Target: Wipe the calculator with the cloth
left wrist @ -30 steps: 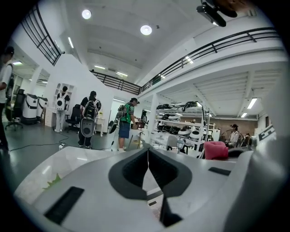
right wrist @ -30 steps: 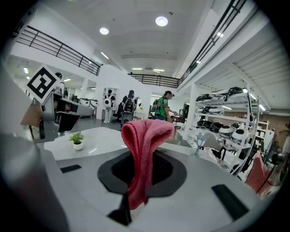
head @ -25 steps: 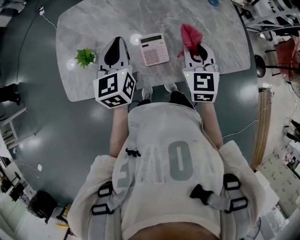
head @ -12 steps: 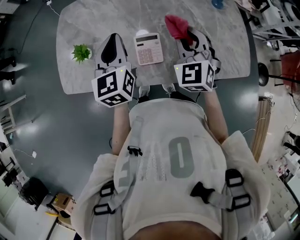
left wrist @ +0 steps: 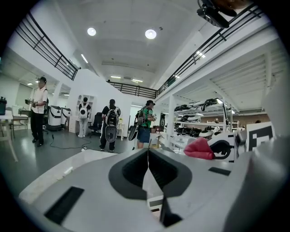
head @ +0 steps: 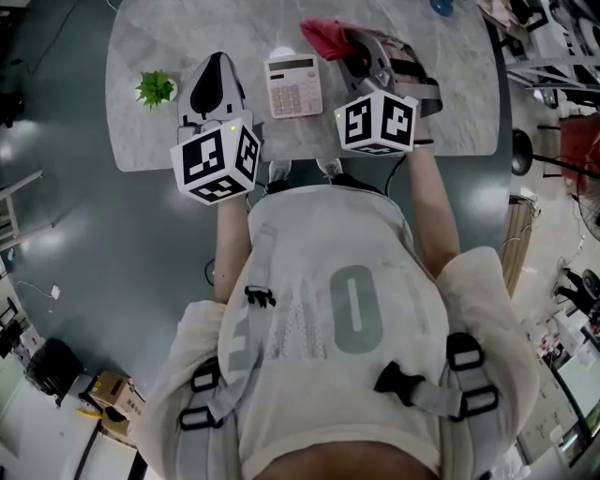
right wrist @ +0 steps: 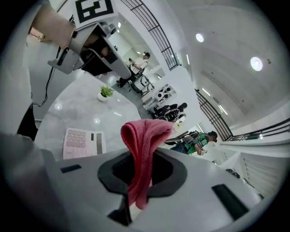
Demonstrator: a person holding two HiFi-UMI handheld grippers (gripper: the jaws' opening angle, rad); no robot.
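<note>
A pink-and-white calculator [head: 293, 86] lies flat on the marble table [head: 431, 84], between the two grippers; it also shows in the right gripper view as the calculator [right wrist: 84, 142] at lower left. My right gripper [head: 349, 45] is shut on a red cloth [head: 324, 36], which sticks out past the jaws toward the calculator's far right corner. The cloth [right wrist: 143, 154] hangs folded between the shut jaws of the right gripper [right wrist: 138, 181]. My left gripper [head: 212, 82] is shut and holds nothing, just left of the calculator. Its jaws meet in the left gripper [left wrist: 148, 170] view.
A small green potted plant [head: 154, 89] stands on the table left of the left gripper, seen again as the plant [right wrist: 105, 93]. A blue object [head: 441, 6] sits at the table's far right edge. Several people [left wrist: 108, 124] stand on the floor beyond.
My right gripper has swung left and tilted, carrying the red cloth toward the calculator's far end. The left gripper has stayed about where it was, still shut.
</note>
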